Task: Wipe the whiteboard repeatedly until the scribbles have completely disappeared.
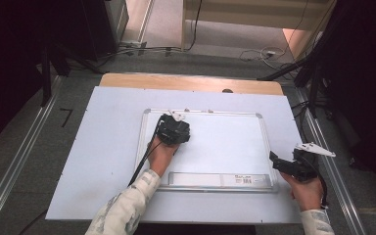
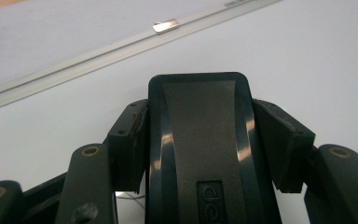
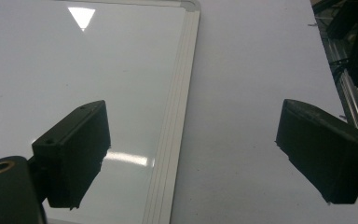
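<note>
Left gripper [image 1: 172, 131] clamps a black eraser [image 2: 200, 135] over the whiteboard [image 1: 225, 142].

Its jaws press the eraser's two sides, and the eraser sits over the board's upper left part, close to the silver frame [image 2: 93, 58]. At the board's lower right corner, the right gripper [image 1: 288, 164] hangs with jaws spread wide and nothing between them, above the frame edge and the pale table cover [image 1: 107, 147].
</note>
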